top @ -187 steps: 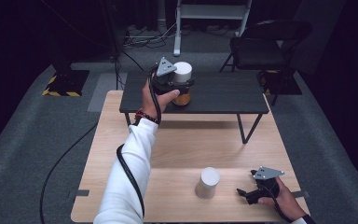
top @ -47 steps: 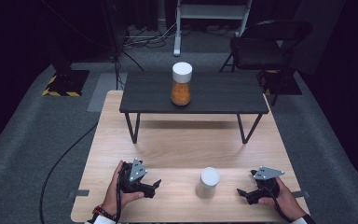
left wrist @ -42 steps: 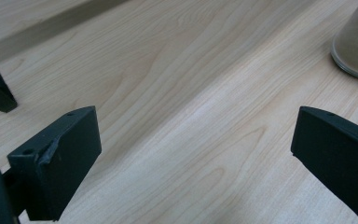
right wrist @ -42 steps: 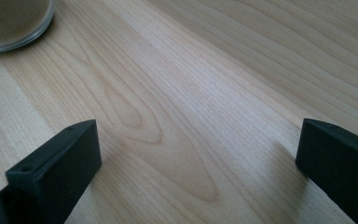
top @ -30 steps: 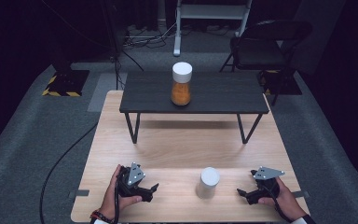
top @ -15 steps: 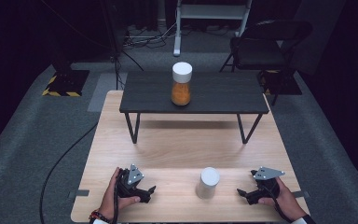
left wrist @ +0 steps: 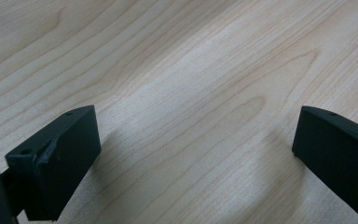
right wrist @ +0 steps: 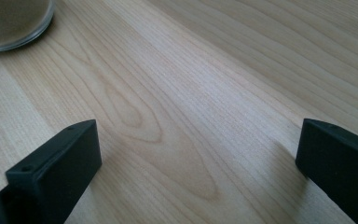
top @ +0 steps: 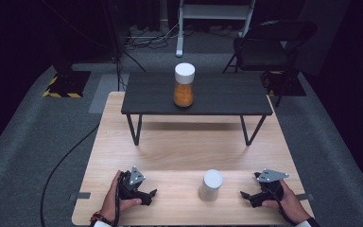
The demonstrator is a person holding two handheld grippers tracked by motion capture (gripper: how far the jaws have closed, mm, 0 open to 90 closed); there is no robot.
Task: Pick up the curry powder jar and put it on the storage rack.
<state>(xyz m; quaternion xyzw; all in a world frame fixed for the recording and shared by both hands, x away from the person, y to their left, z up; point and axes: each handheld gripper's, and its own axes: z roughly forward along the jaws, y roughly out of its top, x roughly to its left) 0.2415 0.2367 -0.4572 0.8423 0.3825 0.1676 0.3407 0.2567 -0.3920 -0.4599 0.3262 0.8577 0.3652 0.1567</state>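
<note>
- Jaws of the left gripper (left wrist: 193, 154) stand wide apart in the left gripper view, with nothing but bare pale wood grain between them.
- Jaws of the right gripper (right wrist: 198, 158) are likewise spread wide in the right gripper view, and nothing sits between them.
- Both grippers lie low on the wooden table (top: 184, 151), each held in a hand at the near edge: the left gripper (top: 144, 194) toward the near left, the right gripper (top: 250, 196) toward the near right.
- In the high view, both point inward, toward the middle of the table.
- Between them stands a white-lidded jar (top: 211, 185), upright on the wood, nearer the right gripper than the left but apart from both.
- At the top left corner of the right gripper view shows the rounded base of a glass container (right wrist: 14, 23) holding something pale and grainy; this is probably that same jar, though the edge of the frame cuts off too much to be sure.
- A second jar with a white lid and orange contents (top: 184, 85) stands upright on the dark low shelf (top: 227, 94) at the far side of the table, well apart from both grippers.
- Behind the table, on the grey floor, stands a dark folding chair (top: 264, 47).
</note>
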